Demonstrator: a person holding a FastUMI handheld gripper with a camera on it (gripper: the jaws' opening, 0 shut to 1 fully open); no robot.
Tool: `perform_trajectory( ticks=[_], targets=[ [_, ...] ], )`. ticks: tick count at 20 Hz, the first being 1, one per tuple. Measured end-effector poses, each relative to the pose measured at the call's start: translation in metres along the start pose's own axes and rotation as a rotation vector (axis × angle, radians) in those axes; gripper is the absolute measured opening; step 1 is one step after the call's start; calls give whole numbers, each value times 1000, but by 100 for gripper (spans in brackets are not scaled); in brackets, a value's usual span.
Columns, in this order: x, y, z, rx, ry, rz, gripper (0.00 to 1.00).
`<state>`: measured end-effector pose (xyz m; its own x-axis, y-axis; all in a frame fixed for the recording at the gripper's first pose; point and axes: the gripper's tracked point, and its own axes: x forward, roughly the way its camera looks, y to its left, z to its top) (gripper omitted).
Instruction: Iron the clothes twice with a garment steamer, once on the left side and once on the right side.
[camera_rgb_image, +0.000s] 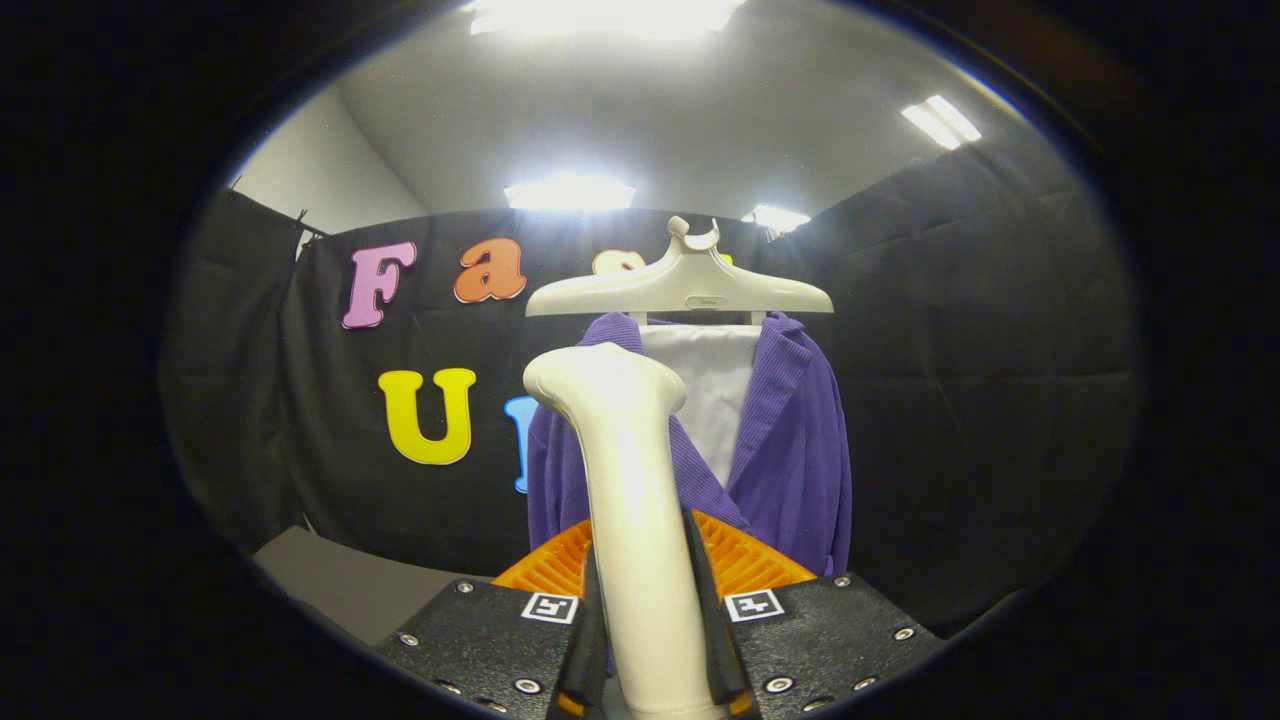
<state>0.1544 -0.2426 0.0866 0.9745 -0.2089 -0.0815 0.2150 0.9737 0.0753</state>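
Between the fingers of the gripper (648, 650) stands the steamer (630, 500), its pale handle running straight up and away from the jaws, so its long axis lies along the line of the fingers. Both fingers press on the handle's sides; the jaws are closed on it, not spread. The steamer's head bends over at the top, level with the collar of the jacket (790, 450).

Beyond the steamer, well apart from it by the look of things, hangs the purple jacket on a pale hanger (690, 285), with a white shirt (715, 390) showing between its lapels. The jacket hangs upright, its long axis top to bottom, parallel to the steamer's handle. From the fingers it lies dead ahead and a little to the right, so the steamer's head covers the jacket's left front and the right front is open to view.

My judgement: no pass has begun, since the head does not seem to touch the cloth. The coming move turns on closing that gap forward, then drawing the head down one front panel. Whether the head faces the cloth I cannot tell.
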Motion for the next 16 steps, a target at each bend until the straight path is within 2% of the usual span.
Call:
perform_trajectory(
  ticks=[8, 16],
  targets=[
    [33, -3, -42, 1, 60, -26, 39],
    [30, -8, -75, 8, 109, -31, 39]
  ],
)
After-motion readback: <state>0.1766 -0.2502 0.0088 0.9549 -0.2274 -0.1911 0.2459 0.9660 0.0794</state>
